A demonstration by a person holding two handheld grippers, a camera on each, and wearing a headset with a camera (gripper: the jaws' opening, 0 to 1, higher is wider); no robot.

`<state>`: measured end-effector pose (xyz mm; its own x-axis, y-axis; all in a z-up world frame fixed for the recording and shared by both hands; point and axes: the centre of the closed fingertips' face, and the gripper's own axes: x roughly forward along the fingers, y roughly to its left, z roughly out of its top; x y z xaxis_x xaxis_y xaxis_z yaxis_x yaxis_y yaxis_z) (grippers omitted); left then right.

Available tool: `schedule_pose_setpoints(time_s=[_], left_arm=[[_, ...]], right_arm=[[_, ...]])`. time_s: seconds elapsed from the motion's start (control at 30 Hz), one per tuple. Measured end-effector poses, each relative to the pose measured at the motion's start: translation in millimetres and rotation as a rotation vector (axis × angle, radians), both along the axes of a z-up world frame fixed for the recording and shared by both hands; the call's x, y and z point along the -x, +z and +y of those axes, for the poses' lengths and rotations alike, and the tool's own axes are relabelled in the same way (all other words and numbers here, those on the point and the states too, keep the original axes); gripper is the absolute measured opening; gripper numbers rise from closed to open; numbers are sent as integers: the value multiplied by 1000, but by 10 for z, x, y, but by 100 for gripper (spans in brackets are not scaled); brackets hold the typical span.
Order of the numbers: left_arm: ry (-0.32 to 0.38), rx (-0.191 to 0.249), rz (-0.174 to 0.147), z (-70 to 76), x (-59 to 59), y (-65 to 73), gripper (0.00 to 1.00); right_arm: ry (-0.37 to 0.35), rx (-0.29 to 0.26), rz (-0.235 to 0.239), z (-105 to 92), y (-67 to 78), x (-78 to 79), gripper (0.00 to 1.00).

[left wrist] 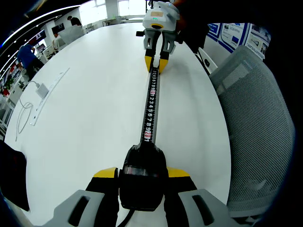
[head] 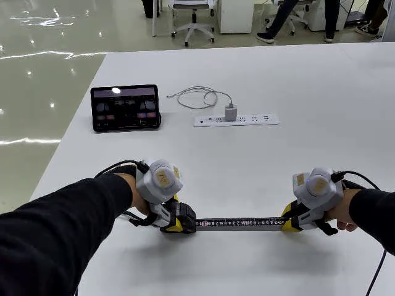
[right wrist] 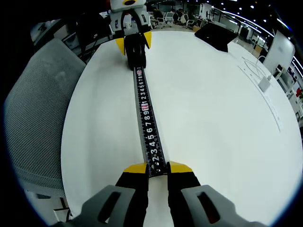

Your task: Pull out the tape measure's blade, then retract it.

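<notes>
Left tongs (left wrist: pixel 142 173) clamp the tape measure case (left wrist: pixel 142 191); right tongs (right wrist: pixel 157 167) pinch the extended blade (right wrist: pixel 146 113) by its end. Well beyond on the counter (head: pixel 296 80) lie a tablet (head: pixel 125 108) and a power strip (head: pixel 236 119).

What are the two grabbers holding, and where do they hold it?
The left gripper clamps the tape measure's black case by its sides. The right gripper pinches the free end of the pulled-out blade.

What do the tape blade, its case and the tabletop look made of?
Blade: probably thin painted metal, dark with pale printed numerals, spanning straight. Case: likely glossy black plastic, catching highlights. Tabletop: smooth matte white, perhaps laminate.
</notes>
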<state>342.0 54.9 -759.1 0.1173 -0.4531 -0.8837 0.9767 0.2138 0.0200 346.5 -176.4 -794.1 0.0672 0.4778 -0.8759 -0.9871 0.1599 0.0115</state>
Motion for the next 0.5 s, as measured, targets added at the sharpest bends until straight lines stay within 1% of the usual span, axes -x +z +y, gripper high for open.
schedule_pose_setpoints(time_s=[0.3,0.5], left_arm=[[0,-1,2,0,2,6,33],[-1,-2,8,4,-2,3,33]], right_arm=[[10,11,-1,-16,9,5,10],[1,13,2,-75,11,-2,10]])
